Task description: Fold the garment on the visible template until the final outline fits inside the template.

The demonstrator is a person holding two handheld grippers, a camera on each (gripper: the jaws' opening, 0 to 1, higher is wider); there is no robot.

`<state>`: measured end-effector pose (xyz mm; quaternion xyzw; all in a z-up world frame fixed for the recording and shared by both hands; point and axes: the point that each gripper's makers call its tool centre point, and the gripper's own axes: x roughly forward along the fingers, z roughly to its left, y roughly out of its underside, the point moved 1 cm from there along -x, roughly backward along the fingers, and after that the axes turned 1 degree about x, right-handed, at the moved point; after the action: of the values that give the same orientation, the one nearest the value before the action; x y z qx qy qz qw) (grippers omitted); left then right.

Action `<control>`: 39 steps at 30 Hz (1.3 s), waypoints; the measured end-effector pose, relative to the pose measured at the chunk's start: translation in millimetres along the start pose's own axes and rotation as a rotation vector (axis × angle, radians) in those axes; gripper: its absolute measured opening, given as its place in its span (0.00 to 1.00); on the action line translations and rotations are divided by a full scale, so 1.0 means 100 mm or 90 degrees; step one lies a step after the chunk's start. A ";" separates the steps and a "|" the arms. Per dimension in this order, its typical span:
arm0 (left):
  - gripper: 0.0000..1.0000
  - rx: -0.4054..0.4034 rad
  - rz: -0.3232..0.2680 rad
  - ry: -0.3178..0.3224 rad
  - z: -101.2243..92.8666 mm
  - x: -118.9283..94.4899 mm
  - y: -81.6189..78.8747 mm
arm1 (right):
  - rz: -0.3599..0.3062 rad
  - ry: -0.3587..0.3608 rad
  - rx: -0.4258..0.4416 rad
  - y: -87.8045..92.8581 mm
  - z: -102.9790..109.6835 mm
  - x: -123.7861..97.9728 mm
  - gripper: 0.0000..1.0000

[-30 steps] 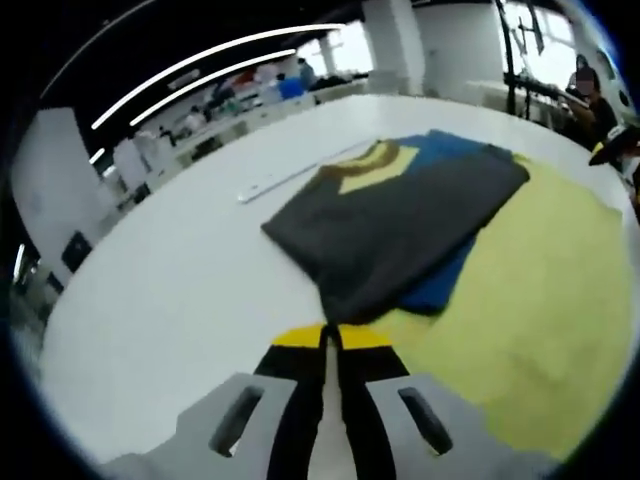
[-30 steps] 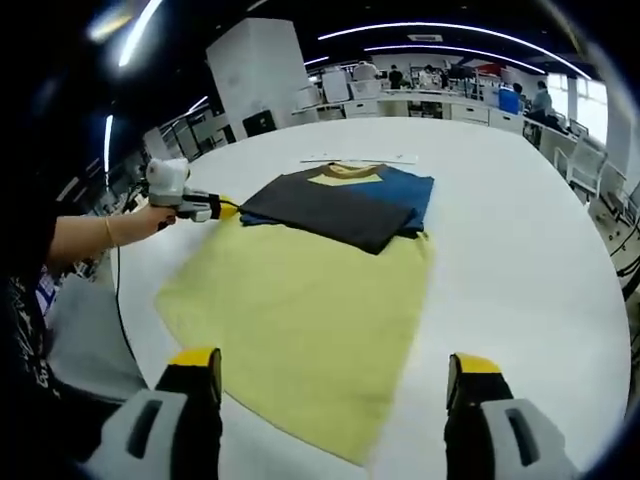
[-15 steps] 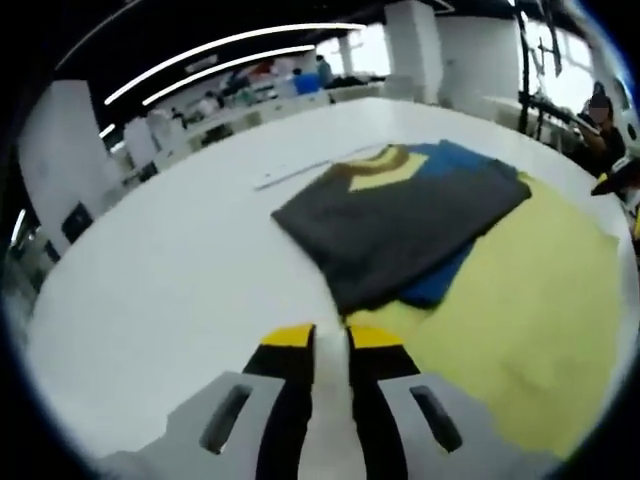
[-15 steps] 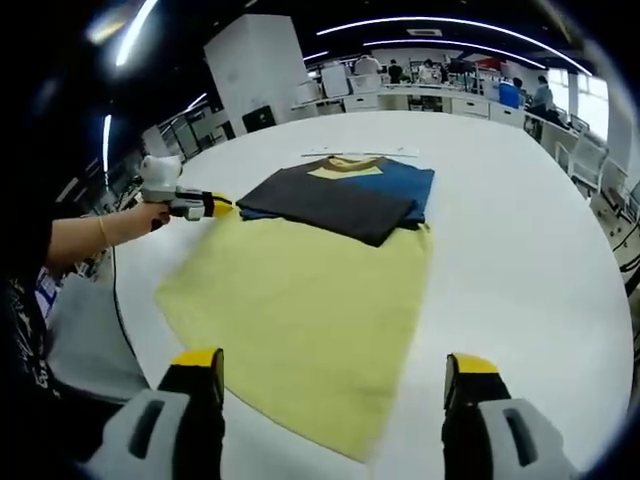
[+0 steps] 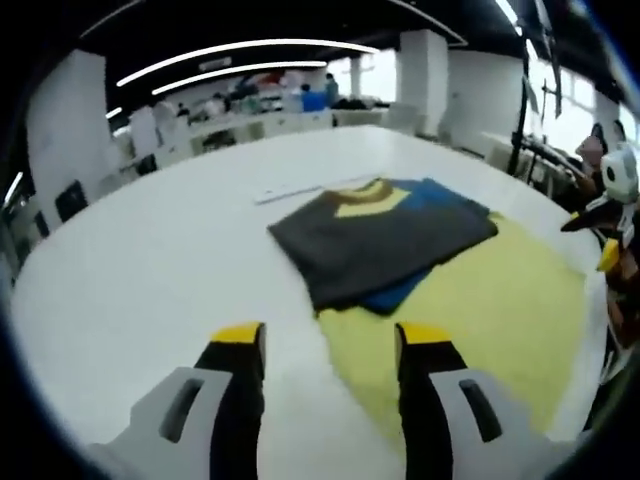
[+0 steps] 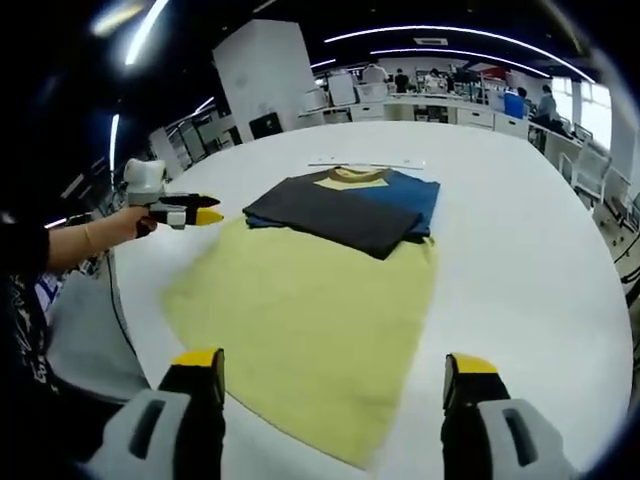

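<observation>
Now folded garment (image 6: pixel 345 207) on yellow template (image 6: pixel 310 320); left gripper (image 5: pixel 325 345), right gripper (image 6: pixel 335 375) spread, empty.

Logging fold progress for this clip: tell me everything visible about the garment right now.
The garment is a soft knit top, partly folded: a dark grey panel lies flat over a blue layer, with a yellow and brown neckline showing at its far end. It lies flat at the far end of the yellow template, its far part on the white table. Blue edges peek out along the near and right sides. Nothing grips it: the left gripper hovers open beside it, and the right gripper is open, well short.
</observation>
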<state>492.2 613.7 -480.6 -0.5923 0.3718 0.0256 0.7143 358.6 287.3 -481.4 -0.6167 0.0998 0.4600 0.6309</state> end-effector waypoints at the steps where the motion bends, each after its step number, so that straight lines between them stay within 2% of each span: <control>1: 0.54 0.000 0.000 -0.001 0.00 -0.03 0.01 | 0.001 0.000 -0.002 0.01 0.00 0.00 0.90; 4: 0.62 0.000 0.000 0.003 -0.05 -0.13 0.05 | 0.006 0.000 -0.009 0.02 0.01 -0.01 0.90; 8: 0.68 -0.027 0.001 0.026 -0.17 -0.28 0.13 | 0.016 0.003 -0.022 0.08 0.01 -0.04 0.89; 11: 0.77 -0.020 0.009 0.036 -0.24 -0.38 0.18 | 0.032 0.009 -0.035 0.15 0.01 -0.06 0.88; 14: 0.81 -0.035 0.015 0.049 -0.31 -0.49 0.25 | 0.044 0.012 -0.046 0.22 0.01 -0.07 0.87; 18: 0.85 -0.024 0.025 0.058 -0.36 -0.57 0.35 | 0.052 0.017 -0.045 0.29 0.00 -0.08 0.84; 22: 0.89 -0.032 0.050 0.068 -0.45 -0.64 0.50 | 0.068 0.022 -0.055 0.37 0.01 -0.07 0.83; 26: 0.88 -0.026 0.071 0.082 -0.56 -0.73 0.67 | 0.089 0.025 -0.071 0.46 0.03 -0.04 0.81; 31: 0.87 -0.031 0.096 0.082 -0.62 -0.77 0.87 | 0.092 0.024 -0.048 0.53 0.05 -0.03 0.77; 36: 0.80 -0.062 0.110 0.071 -0.68 -0.83 1.00 | 0.096 0.026 -0.031 0.59 0.06 -0.02 0.71; 39: 0.74 -0.072 0.121 0.066 -0.69 -0.86 1.05 | 0.097 0.033 -0.024 0.61 0.04 -0.03 0.64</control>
<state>345.3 619.9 -520.5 -0.5944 0.4606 0.0837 0.6539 312.2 278.3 -519.7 -0.6309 0.1538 0.4928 0.5793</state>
